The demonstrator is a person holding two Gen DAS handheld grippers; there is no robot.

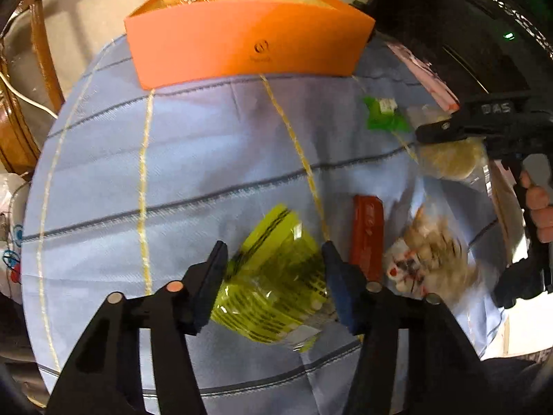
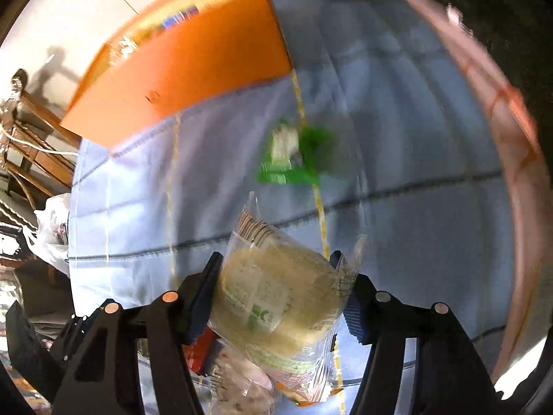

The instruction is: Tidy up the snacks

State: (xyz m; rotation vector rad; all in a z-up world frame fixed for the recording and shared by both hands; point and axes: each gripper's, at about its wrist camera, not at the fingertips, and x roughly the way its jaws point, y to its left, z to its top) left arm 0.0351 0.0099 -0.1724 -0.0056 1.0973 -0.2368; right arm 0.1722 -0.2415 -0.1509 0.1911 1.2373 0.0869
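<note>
Between the right claw (image 2: 276, 283) fingers: a clear-wrapped pale round cake (image 2: 276, 294).

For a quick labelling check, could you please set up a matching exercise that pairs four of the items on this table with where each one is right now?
Things:
1. yellow packet
2. clear bag of pale round cakes
3. green packet
4. orange box

Places:
A. lying loose on the cloth, midway between the box and the right tongs
B. between the fingers of the left tongs
C. standing at the far edge of the blue cloth
D. between the fingers of the right tongs

Pairs: 1-B, 2-D, 3-A, 4-C
</note>
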